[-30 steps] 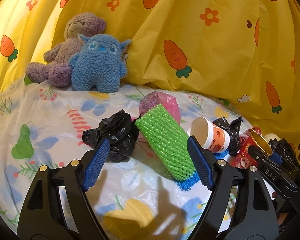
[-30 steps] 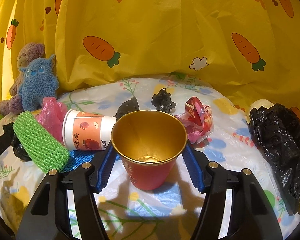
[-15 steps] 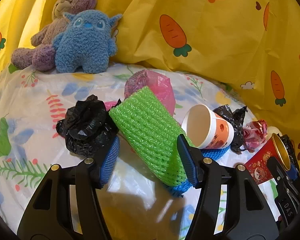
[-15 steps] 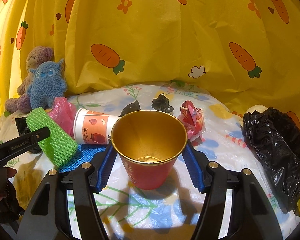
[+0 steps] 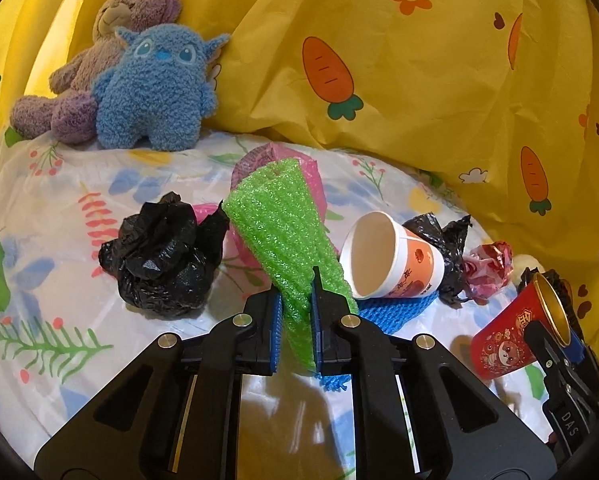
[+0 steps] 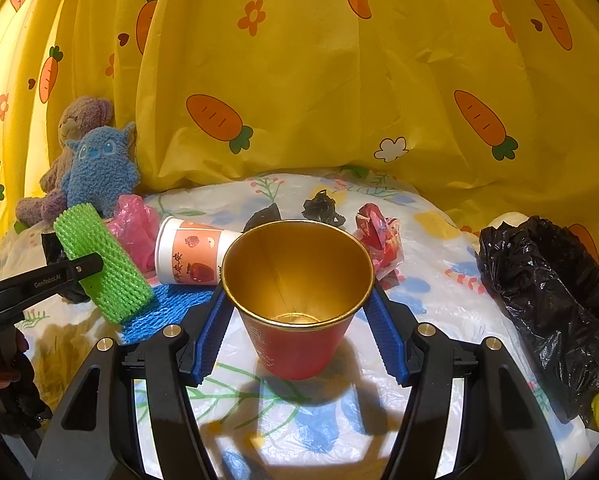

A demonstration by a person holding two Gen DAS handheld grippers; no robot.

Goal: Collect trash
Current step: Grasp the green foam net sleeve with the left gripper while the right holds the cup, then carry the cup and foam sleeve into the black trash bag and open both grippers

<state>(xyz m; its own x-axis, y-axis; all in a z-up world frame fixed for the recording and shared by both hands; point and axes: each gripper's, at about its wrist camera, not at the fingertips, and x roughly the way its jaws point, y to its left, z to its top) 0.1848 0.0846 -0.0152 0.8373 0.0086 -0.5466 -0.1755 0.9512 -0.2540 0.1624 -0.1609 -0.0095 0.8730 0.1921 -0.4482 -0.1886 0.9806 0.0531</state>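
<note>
A green foam net (image 5: 279, 220) lies tilted on the flowered sheet (image 5: 59, 208). My left gripper (image 5: 295, 308) is closing on its near end, and the blue pads pinch the foam flat between them. From the right wrist view the same net (image 6: 99, 260) shows with a left finger (image 6: 79, 270) across it. My right gripper (image 6: 297, 292) is shut on a red cup (image 6: 299, 344) with a gold inside, upright just above the sheet. That cup (image 5: 503, 340) sits at the far right of the left wrist view.
A crumpled black bag (image 5: 163, 260) lies left of the net, a pink bag (image 5: 317, 184) behind it. A white paper cup (image 5: 391, 260) lies on a blue foam net (image 5: 395, 308). A red wrapper (image 6: 379, 236), an open black bag (image 6: 547, 280) and plush toys (image 5: 151, 88) are nearby.
My left gripper's jaws went from wide open around the green foam net to pinched on it. My right gripper kept its hold on the red cup and drifted slightly.
</note>
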